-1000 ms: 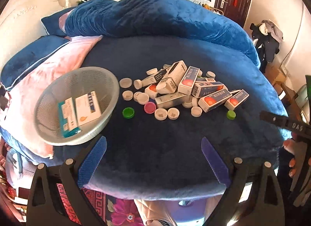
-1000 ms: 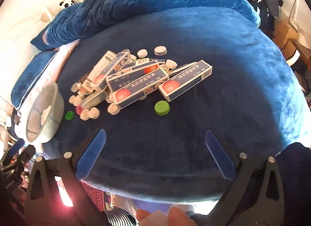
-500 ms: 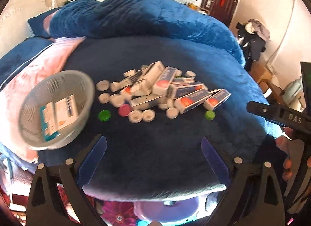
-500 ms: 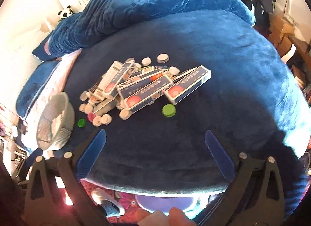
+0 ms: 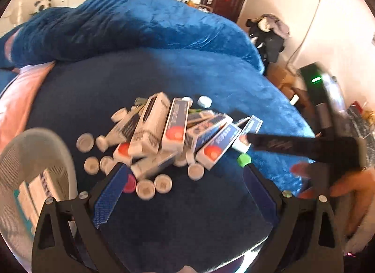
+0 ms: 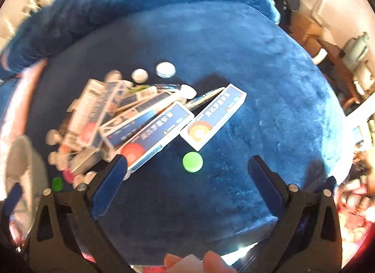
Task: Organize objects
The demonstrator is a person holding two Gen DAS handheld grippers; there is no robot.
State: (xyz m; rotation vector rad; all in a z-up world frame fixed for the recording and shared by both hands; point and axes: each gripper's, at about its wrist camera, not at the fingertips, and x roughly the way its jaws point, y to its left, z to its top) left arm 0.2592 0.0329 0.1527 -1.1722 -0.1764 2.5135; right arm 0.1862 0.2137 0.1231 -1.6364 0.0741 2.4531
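Crowding worries me: both my left gripper (image 5: 182, 193) and right gripper (image 6: 187, 181) hang spread wide and empty, so either could scatter bottle caps (image 5: 145, 188) or topple the medicine boxes (image 6: 150, 132).

Both wrist views look down close, sharing the box pile (image 5: 178, 132).

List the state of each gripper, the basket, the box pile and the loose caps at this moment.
Left gripper: open, empty.
Right gripper: open, empty.
Basket: upright, holding boxes.
Box pile: heaped on the blanket.
Green cap: loose, apart from the pile.
Pink cap: loose, beside white caps.
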